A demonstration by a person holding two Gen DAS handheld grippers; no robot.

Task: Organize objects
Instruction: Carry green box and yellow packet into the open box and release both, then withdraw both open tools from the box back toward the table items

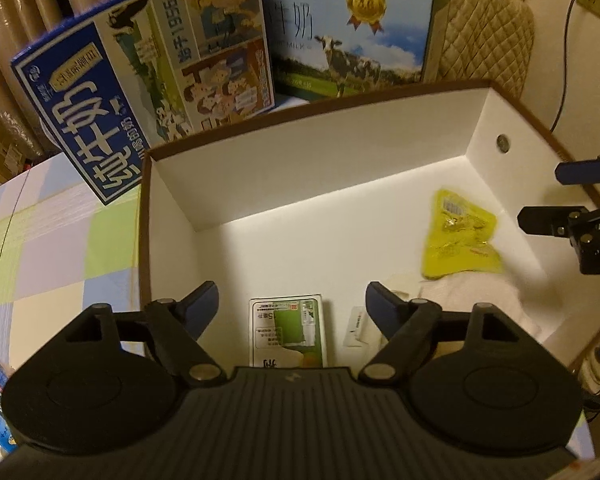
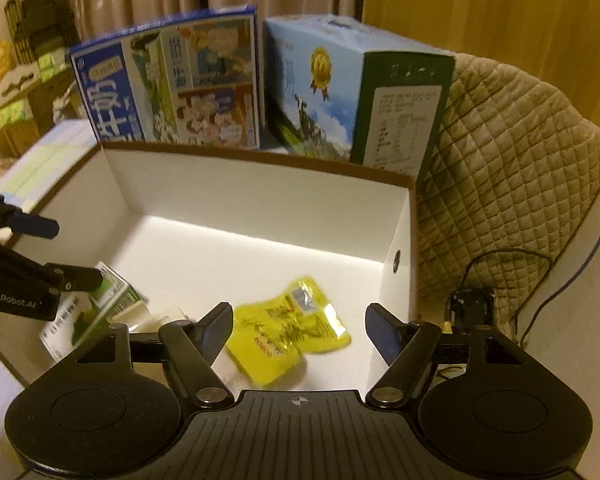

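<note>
above the white box (image 1: 312, 168), both grippers point down into it with fingers spread wide, holding nothing. the left gripper (image 1: 292, 308) hangs over the near left part, with a green and white carton (image 1: 288, 330) lying on the floor just below, between its fingers. the right gripper (image 2: 300, 326) hangs over the right part, with a yellow packet (image 2: 288, 330) lying flat below it, near the right wall. two milk cartons (image 1: 148, 76) stand behind the box.

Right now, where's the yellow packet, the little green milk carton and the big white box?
yellow packet (image 2: 288, 336): right wrist view, middle of its crinkled front.
green milk carton (image 1: 288, 330): left wrist view, centre of its top face.
white box (image 1: 320, 152): left wrist view, inner far wall.
</note>
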